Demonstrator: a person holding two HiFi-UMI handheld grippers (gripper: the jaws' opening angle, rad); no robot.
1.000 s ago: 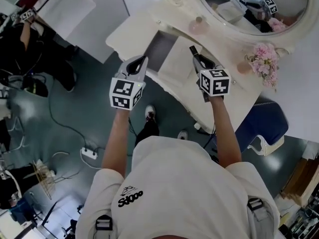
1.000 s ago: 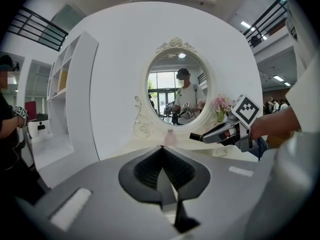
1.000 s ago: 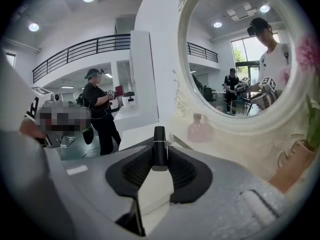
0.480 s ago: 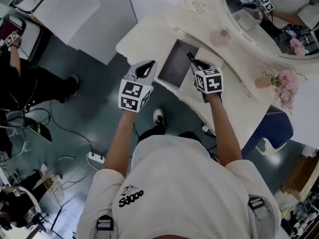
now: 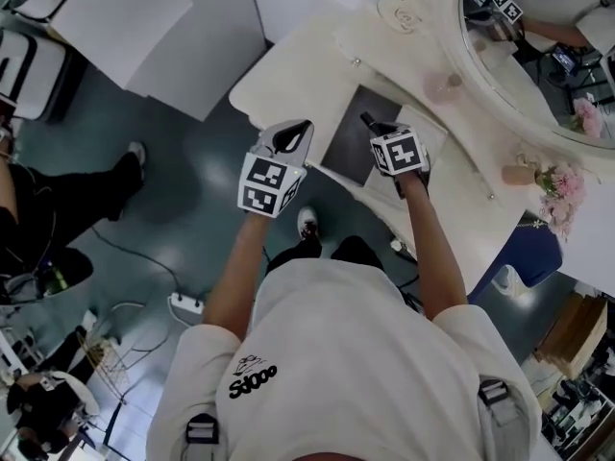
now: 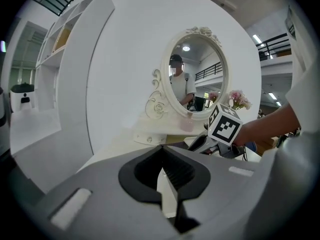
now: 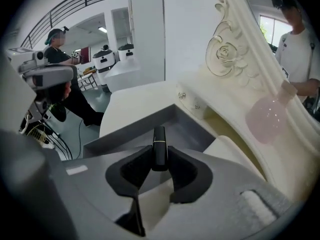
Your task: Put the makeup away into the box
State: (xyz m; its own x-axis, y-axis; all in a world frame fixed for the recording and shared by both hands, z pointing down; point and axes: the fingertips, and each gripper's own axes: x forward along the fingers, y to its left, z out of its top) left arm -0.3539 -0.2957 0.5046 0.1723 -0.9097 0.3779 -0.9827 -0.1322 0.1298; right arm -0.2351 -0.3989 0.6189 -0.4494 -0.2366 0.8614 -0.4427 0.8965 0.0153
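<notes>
On the white vanity table, your right tool clamps a black lipstick just over the open box, seemingly to drop it in, with your left tool closed and empty beside the box.

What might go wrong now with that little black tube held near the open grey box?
The lipstick is pinched only by its lower end in the right gripper, so it might slip out early. Let go too soon, it may hit the box rim and roll off. The pink bottle nearby might get knocked.
</notes>
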